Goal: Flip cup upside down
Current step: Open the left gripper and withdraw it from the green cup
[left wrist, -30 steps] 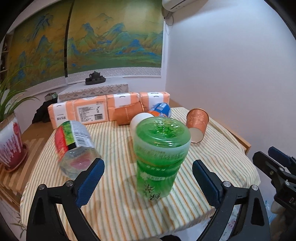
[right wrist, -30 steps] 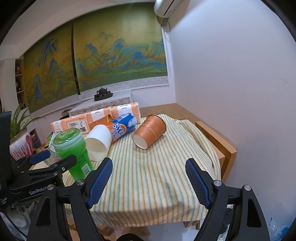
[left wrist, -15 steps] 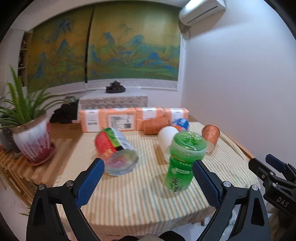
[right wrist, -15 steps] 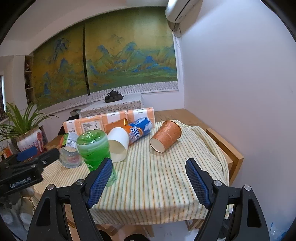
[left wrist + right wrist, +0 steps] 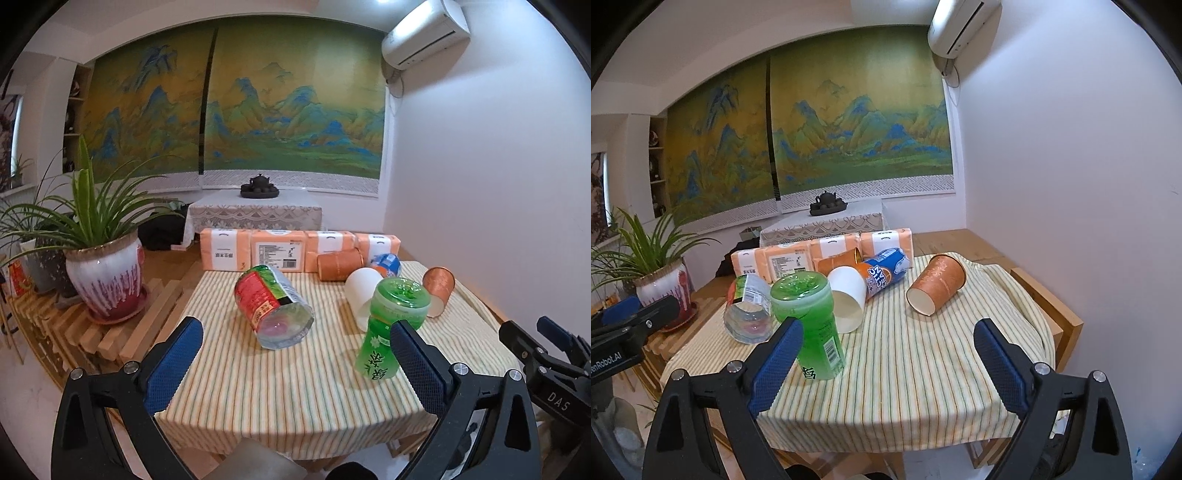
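A green plastic cup (image 5: 389,330) (image 5: 810,325) stands upside down on the striped tablecloth (image 5: 295,384) (image 5: 923,369), free of both grippers. My left gripper (image 5: 295,365) is open and empty, back from the table's near edge. My right gripper (image 5: 888,362) is open and empty, also back from the table, with the green cup just beyond its left finger. A white paper cup (image 5: 364,291) (image 5: 847,299) and an orange paper cup (image 5: 437,290) (image 5: 936,284) lie on their sides behind.
A clear cut bottle with a red and green label (image 5: 271,304) (image 5: 748,310) lies on its side at the left. Orange tissue packs (image 5: 266,251), another orange cup (image 5: 340,264) and a blue-orange bottle (image 5: 884,271) line the back. A potted plant (image 5: 105,280) stands left of the table.
Both grippers have pulled back and up from the table, so the cups look smaller and farther. The green cup stays upside down where it stood.
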### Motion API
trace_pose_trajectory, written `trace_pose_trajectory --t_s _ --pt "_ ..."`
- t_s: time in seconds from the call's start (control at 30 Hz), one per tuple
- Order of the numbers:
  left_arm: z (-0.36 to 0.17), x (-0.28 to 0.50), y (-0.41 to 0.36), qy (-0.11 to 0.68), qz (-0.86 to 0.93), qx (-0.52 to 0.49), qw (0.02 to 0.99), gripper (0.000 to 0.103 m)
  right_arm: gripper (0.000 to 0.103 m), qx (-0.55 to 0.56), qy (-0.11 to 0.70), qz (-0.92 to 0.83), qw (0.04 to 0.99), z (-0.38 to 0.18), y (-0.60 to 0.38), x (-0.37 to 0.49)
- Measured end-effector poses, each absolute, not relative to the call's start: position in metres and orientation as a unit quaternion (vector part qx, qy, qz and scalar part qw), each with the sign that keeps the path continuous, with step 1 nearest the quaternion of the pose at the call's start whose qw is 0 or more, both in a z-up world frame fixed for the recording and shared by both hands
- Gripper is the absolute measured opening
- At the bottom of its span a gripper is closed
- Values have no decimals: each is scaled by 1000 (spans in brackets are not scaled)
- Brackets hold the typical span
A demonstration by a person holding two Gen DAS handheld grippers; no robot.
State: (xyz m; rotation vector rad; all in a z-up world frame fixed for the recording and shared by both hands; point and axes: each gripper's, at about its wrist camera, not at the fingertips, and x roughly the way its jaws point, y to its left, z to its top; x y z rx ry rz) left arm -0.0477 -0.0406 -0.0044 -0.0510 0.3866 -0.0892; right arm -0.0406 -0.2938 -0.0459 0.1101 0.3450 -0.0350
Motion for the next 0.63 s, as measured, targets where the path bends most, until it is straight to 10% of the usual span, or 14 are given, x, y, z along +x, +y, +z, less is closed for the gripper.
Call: trace_pose_trajectory --t_s 0.63 --pt "-3 -49 -39 190 -39 -23 981 102 92 56 174 -14 983 -47 -292 -41"
